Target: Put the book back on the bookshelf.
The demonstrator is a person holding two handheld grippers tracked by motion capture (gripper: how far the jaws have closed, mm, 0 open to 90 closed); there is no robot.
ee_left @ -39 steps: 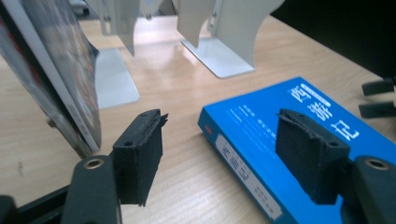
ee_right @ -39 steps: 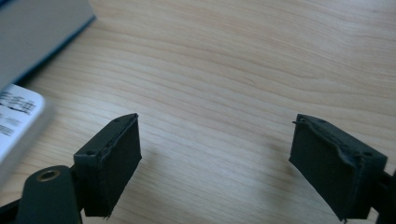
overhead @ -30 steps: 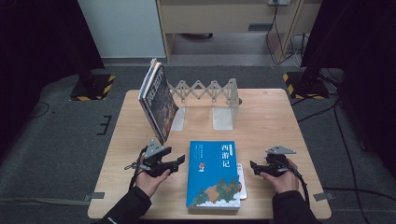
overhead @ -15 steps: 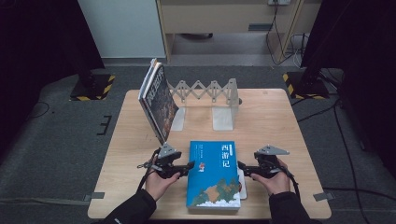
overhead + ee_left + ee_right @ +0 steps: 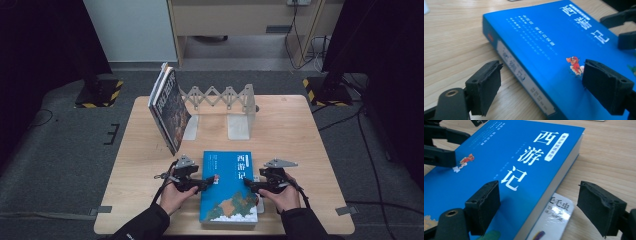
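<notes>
Blue book (image 5: 229,186) lies flat at the near edge of the wooden table (image 5: 310,135). Since a second ago both hands have closed in on it: the left gripper (image 5: 209,182) now straddles its spine edge, jaws just widened and gripping nothing; the right gripper (image 5: 250,185) straddles the opposite edge, jaws apart. A two-sided lift looks imminent.

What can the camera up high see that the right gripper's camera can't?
High view: the leaning book against the folding bookend rack, and both of the person's hands.
Right gripper view: a thin booklet poking out from under the book's page edge, close up, and this gripper's own open black jaws, one over the cover, one over the table.
Both: the blue book lying flat on the wooden table, and the left gripper at its far edge.
</notes>
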